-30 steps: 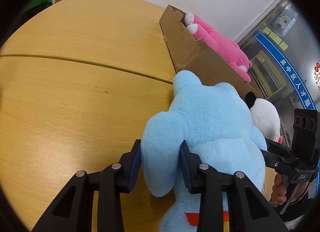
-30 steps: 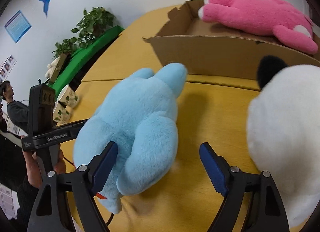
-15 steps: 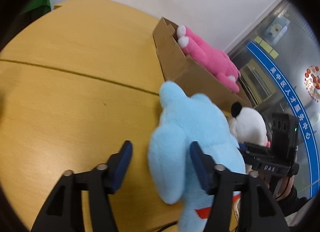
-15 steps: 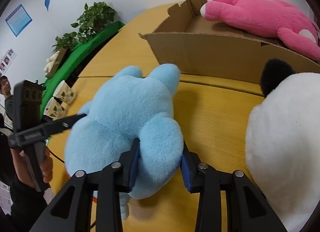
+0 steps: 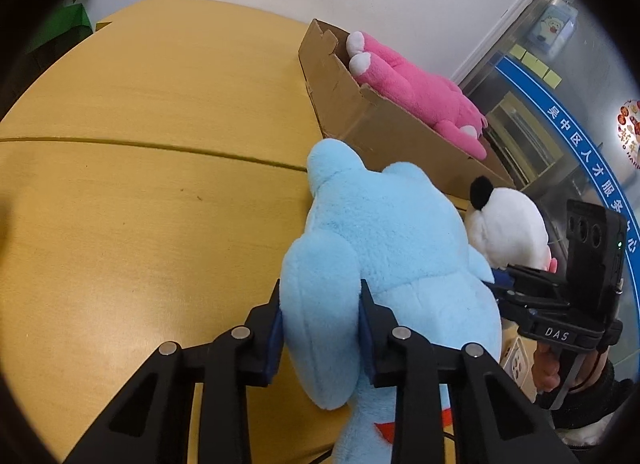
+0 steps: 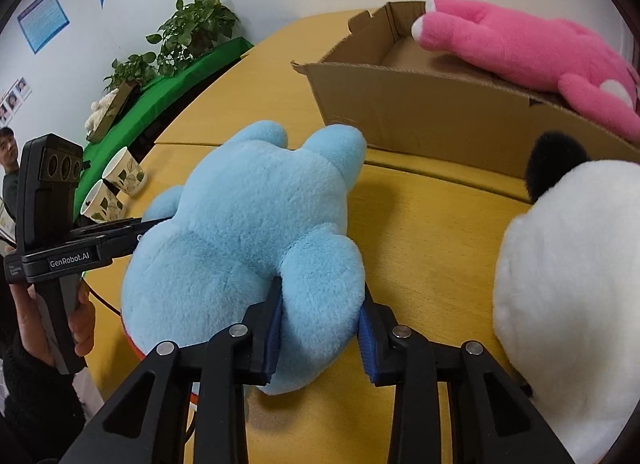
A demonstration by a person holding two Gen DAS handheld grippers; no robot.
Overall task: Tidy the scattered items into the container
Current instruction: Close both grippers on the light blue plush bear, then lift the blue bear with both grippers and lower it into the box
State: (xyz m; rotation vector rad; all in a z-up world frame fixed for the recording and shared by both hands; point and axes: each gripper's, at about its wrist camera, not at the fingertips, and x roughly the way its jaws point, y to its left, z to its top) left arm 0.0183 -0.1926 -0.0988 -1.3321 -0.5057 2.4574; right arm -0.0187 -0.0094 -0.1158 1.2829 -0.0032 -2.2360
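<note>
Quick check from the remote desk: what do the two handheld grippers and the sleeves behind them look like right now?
Both grippers are black plastic frames with silver rivets and blue ribbed pads. The left gripper, seen from the right wrist, reads "GenRobot.AI" in white and carries a black three-lens camera block. The right gripper, seen from the left wrist, reads "DAS" and shows a small green light. Dark sleeves cover both wrists.

The light-blue plush toy (image 5: 384, 240) lies on the table just in front of the open cardboard box (image 6: 420, 115); a pink plush (image 6: 532, 47) sprawls inside that box; a white plush with a black ear (image 6: 568, 264) sits just beside the blue one.
</note>
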